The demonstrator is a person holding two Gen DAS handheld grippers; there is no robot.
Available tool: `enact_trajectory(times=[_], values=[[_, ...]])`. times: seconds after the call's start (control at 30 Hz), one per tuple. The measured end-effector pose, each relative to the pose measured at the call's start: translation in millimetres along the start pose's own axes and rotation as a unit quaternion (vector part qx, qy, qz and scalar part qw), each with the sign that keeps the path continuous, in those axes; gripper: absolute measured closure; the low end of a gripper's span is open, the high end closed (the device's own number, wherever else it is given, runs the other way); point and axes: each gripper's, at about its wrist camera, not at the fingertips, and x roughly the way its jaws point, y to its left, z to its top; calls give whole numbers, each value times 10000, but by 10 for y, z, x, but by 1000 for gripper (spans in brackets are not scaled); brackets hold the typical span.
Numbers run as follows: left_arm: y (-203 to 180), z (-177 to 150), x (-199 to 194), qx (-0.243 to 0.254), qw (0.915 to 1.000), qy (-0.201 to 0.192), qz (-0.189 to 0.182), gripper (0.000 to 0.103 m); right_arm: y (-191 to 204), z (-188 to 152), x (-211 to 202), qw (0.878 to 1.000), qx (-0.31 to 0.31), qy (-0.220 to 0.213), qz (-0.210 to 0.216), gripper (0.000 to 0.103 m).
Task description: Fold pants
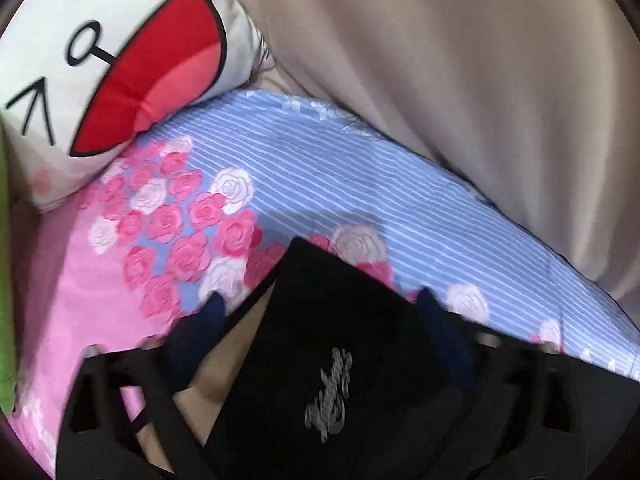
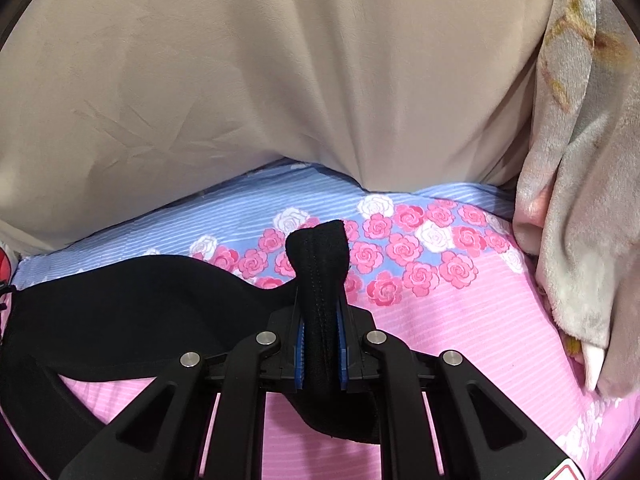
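Observation:
The black pants [image 2: 132, 304] lie on a pink and blue rose-print sheet [image 2: 460, 320]. My right gripper [image 2: 321, 344] is shut on a bunched black seam edge of the pants, which sticks up past the blue pads. In the left wrist view a black corner of the pants [image 1: 340, 360] with a grey script logo sits between the blue fingers [image 1: 212, 320] of my left gripper [image 1: 320, 312]. The jaws stand apart around the cloth and do not pinch it. The view is blurred.
A white cushion with a red mouth face [image 1: 120, 64] lies at the sheet's left end. A beige sofa back [image 2: 280, 80] rises behind the sheet. A fluffy grey-beige blanket [image 2: 580, 220] hangs at the right. A green strip [image 1: 6, 280] shows at the far left.

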Motion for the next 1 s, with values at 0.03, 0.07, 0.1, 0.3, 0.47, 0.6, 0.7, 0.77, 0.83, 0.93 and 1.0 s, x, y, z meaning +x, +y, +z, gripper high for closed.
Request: enact_trajectory(times=[0.03,0.07,0.1,0.3,0.47,0.6,0.7,0.77,0.83,0.93,1.0], values=[[-25,2,50,16,10000,83,-33,41,0,-10,14,10000,31,30,-4,92],[-48,10,95,31,9998,183,-36,50,0,-19,33,10000,42,48,-29,92],[-73,8,84,67,9998,123,112,68,5,-31,32,10000,53,62,-46,92],[-61,-96,-462,401,9984,-272,-291,90,13,-6,-209,9996,155,-209,74,92],[238,-533,-1501,696,9919,-740,-763,91,-18,-20,-745,9973,8,-635,368,92],[564,-1038,-2017,871,9895,-795,-841,91,-112,-229,-1147,9956,-239,-787,438,92],[779,-1544,-2215,937,9905,-584,-818,90,-252,-506,-1305,9964,-334,-711,327,92],[866,-1786,-2167,991,9919,-364,-707,90,-378,-734,-1313,9978,-294,-560,188,92],[921,-1998,-2097,1035,9931,-255,-494,88,-488,-935,-1273,9989,-176,-410,161,91],[1000,-2235,-2019,865,9957,-187,-278,78,-602,-1252,-1206,9998,-91,-193,-28,80],[1076,-2325,-2025,577,9979,-188,-225,72,-685,-1394,-1313,9992,121,-343,-183,71]])
